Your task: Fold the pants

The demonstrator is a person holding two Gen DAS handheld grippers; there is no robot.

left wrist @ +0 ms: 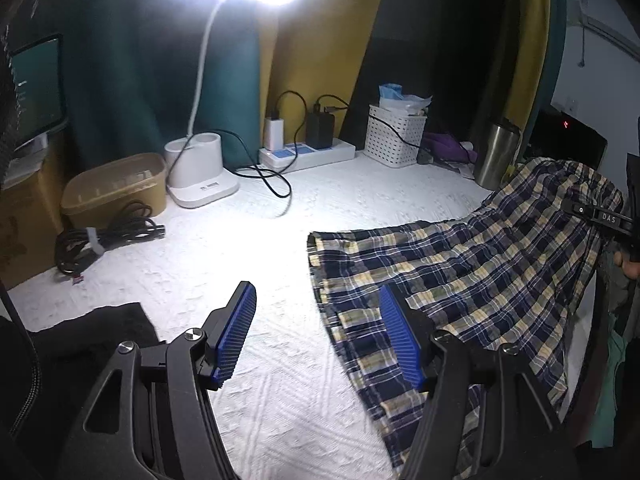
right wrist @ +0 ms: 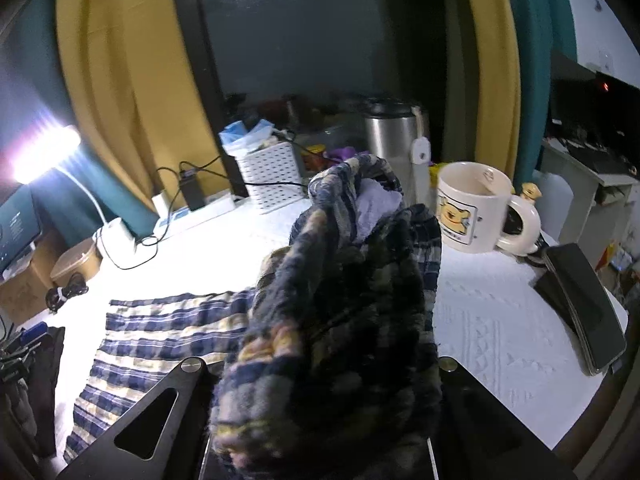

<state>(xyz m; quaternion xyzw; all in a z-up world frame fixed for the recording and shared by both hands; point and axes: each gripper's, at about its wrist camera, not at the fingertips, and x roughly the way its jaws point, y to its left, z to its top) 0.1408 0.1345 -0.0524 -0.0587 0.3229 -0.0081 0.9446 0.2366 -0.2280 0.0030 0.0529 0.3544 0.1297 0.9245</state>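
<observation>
The plaid pants (left wrist: pixel 448 280) in navy, white and yellow lie across the white textured table cloth (left wrist: pixel 248 264), one end lifted at the far right. My left gripper (left wrist: pixel 318 308) is open and empty, low over the cloth, its right pad (left wrist: pixel 400 340) above the pants' near edge. My right gripper (left wrist: pixel 612 220) holds the raised end. In the right wrist view the bunched plaid fabric (right wrist: pixel 336 312) fills the space between the fingers and hides the pads; the rest of the pants (right wrist: pixel 160 332) trails down left onto the table.
A lit desk lamp (left wrist: pixel 200 168), tan box (left wrist: pixel 116 188), coiled black cable (left wrist: pixel 104 240), power strip with chargers (left wrist: pixel 308 152), white basket (left wrist: pixel 396 136) and steel tumbler (left wrist: pixel 496 152) line the back. A bear mug (right wrist: pixel 472 208) and dark phone (right wrist: pixel 580 304) sit right. Black cloth (left wrist: pixel 88 336) lies near left.
</observation>
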